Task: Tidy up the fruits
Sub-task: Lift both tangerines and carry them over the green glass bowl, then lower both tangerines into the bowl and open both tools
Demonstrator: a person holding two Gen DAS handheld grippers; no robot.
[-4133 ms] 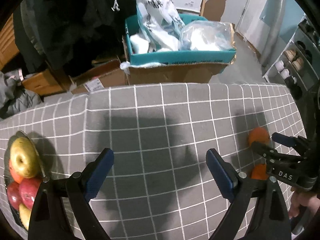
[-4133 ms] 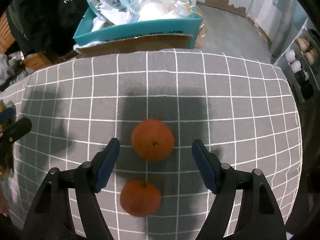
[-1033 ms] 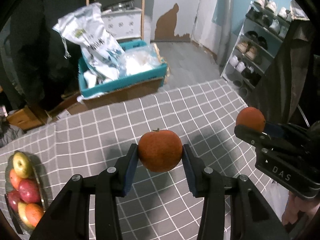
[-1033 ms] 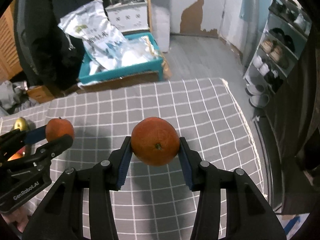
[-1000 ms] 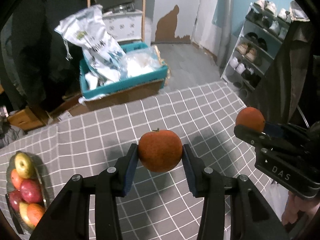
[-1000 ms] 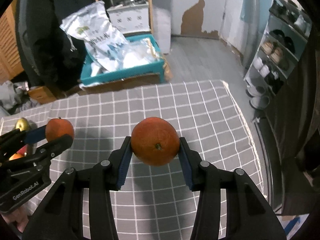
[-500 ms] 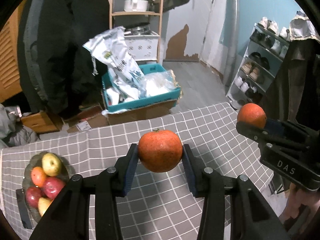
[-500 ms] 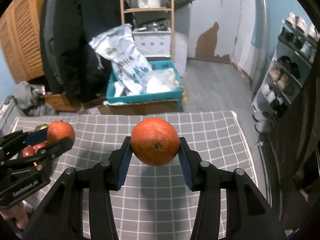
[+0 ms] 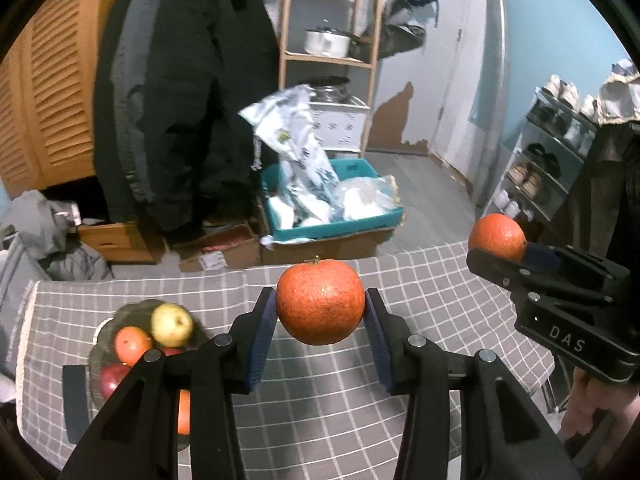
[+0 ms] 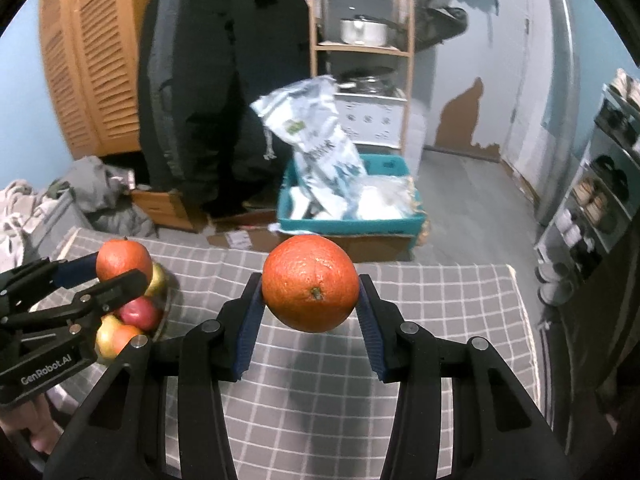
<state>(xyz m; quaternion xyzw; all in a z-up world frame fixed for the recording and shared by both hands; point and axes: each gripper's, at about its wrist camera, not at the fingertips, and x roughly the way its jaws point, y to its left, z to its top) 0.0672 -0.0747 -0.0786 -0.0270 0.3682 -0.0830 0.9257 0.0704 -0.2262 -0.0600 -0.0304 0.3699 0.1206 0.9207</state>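
Observation:
My left gripper (image 9: 320, 312) is shut on an orange (image 9: 320, 302) and holds it high above the grey checked tablecloth (image 9: 420, 292). My right gripper (image 10: 311, 300) is shut on a second orange (image 10: 311, 288), also raised above the cloth. Each gripper with its orange shows in the other's view: the right one at the right edge of the left wrist view (image 9: 497, 237), the left one at the left of the right wrist view (image 10: 124, 261). A glass fruit bowl (image 9: 98, 344) with a yellow apple (image 9: 172, 323), red apples and oranges sits at the table's left end, below and left of my left gripper.
Beyond the table's far edge stand a teal box (image 9: 332, 228) of white bags on cardboard, a black coat (image 9: 180, 100), a wooden shelf (image 9: 332, 52) and a shoe rack (image 9: 560, 152). Clothes (image 10: 100, 196) lie on the floor at left.
Both grippers have risen further with their oranges, so the table looks smaller and lower. The fruit bowl has come closer to the left gripper in its view.

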